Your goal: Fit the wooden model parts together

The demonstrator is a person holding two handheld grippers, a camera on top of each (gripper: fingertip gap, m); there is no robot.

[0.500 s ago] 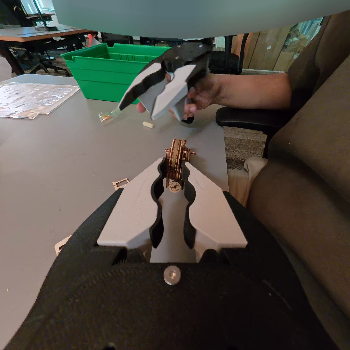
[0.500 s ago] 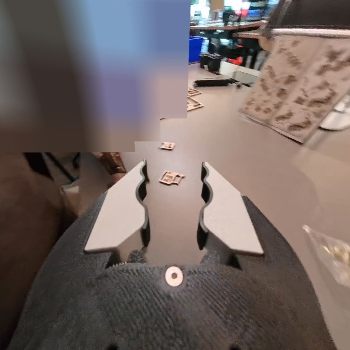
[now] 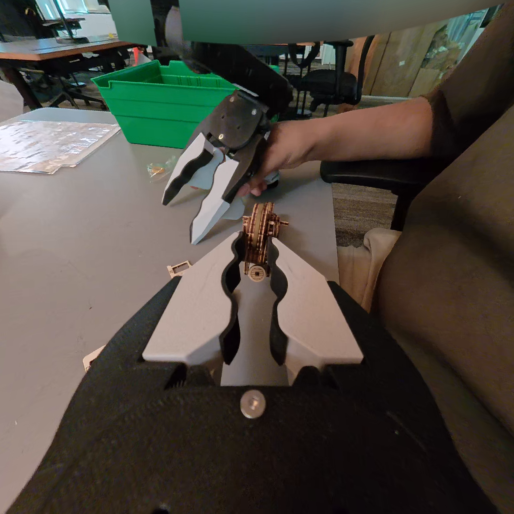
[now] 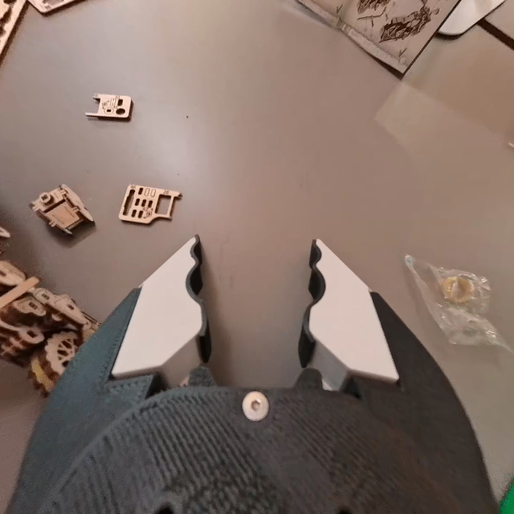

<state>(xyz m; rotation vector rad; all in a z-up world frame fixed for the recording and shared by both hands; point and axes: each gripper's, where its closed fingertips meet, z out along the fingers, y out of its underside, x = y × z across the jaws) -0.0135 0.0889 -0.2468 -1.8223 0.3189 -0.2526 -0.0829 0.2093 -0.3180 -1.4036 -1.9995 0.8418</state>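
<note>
My left gripper (image 3: 256, 239) is shut on a small wooden gear assembly (image 3: 260, 236) and holds it upright just above the grey table (image 3: 83, 250). My right gripper (image 3: 180, 219) is open and empty, tips pointing down at the table just left of and beyond that assembly. In the right wrist view the right gripper (image 4: 256, 240) hovers over bare table. A flat slotted wooden piece (image 4: 148, 205) lies ahead to its left. A small built wooden block (image 4: 62, 208) lies farther left. A gear assembly (image 4: 33, 319) shows at the left edge.
Another flat wooden piece (image 4: 111, 107) lies farther away. A clear bag with a yellow ring (image 4: 456, 294) is to the right. A green bin (image 3: 167, 111) and a cut-out parts sheet (image 3: 47, 144) are at the back. The table edge and a chair (image 3: 375, 172) are on the right. My right gripper is the nearer one to the flat slotted wooden piece (image 4: 148, 205): about 4 cm, against 10 cm.
The right gripper has dropped and come closer to the left gripper, and it now looks down at the table. The left gripper still holds the gear assembly.
</note>
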